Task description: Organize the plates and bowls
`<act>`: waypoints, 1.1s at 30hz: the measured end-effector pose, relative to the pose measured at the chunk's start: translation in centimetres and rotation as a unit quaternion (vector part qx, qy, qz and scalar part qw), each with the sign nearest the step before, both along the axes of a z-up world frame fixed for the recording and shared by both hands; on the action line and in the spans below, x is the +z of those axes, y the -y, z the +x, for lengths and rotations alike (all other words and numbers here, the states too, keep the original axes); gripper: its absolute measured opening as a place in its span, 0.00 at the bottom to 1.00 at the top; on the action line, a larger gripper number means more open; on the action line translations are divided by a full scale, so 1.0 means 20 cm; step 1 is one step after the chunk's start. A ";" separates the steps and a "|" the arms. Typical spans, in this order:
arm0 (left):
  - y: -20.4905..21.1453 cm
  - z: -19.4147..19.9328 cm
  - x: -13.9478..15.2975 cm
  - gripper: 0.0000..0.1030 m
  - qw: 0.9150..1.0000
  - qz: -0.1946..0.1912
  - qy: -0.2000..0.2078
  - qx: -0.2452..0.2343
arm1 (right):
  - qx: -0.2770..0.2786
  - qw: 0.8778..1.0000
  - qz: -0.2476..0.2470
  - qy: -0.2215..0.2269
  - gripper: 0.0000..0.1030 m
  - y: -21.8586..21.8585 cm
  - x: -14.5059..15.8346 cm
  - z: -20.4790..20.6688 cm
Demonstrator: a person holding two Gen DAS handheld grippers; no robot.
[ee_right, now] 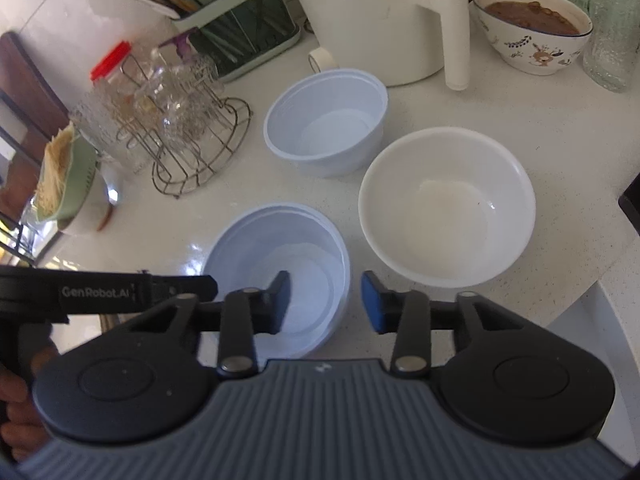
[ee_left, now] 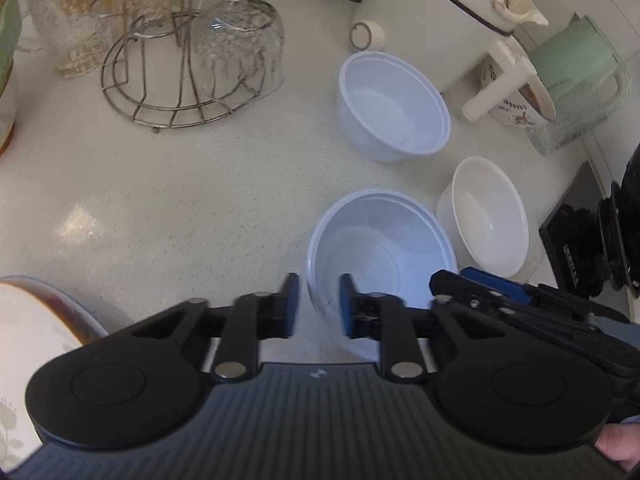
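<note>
Spreading across both views is the pale speckled counter (ee_right: 520, 128), which holds everything. At the back stands a large white pot (ee_right: 360, 20) with a dark rim line, and beside it a wire glass rack (ee_right: 192, 136) full of upturned glasses, likely left there to drain.

Three empty bowls sit upright and apart in a loose triangle in front of the pot, so nothing is stacked yet. The far blue bowl (ee_right: 326, 124) stands nearest the pot. The white bowl (ee_right: 446, 204) lies to its right in the right wrist view. The near blue bowl (ee_right: 280, 276) is closest to both hands and seems to be the one chosen first, perhaps for nesting into its twin.

Both tools straddle that bowl's rim from opposite sides, one finger inside and one outside. The left gripper (ee_left: 319, 306) has its jaws narrowed around the left wall; whether the pads already pinch it I cannot tell from the pictures. The right gripper (ee_right: 325, 304) shows a clear gap at the wall, so it is released and holding nothing.
</note>
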State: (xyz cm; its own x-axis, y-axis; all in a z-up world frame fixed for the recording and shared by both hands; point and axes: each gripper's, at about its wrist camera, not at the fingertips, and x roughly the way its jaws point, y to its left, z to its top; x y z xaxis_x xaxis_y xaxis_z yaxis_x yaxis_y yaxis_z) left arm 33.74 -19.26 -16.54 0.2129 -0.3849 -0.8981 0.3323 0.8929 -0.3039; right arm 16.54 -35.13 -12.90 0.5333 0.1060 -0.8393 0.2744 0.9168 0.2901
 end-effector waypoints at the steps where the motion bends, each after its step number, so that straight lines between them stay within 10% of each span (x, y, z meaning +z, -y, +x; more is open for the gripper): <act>1: 0.00 0.00 0.00 0.14 1.000 0.005 0.003 -0.002 | 0.003 1.000 0.000 -0.006 0.29 0.00 -0.01 0.01; 33: -0.51 -0.08 0.08 0.11 0.995 -0.017 -0.004 0.095 | 0.096 0.995 0.015 0.014 0.23 -0.33 0.01 0.07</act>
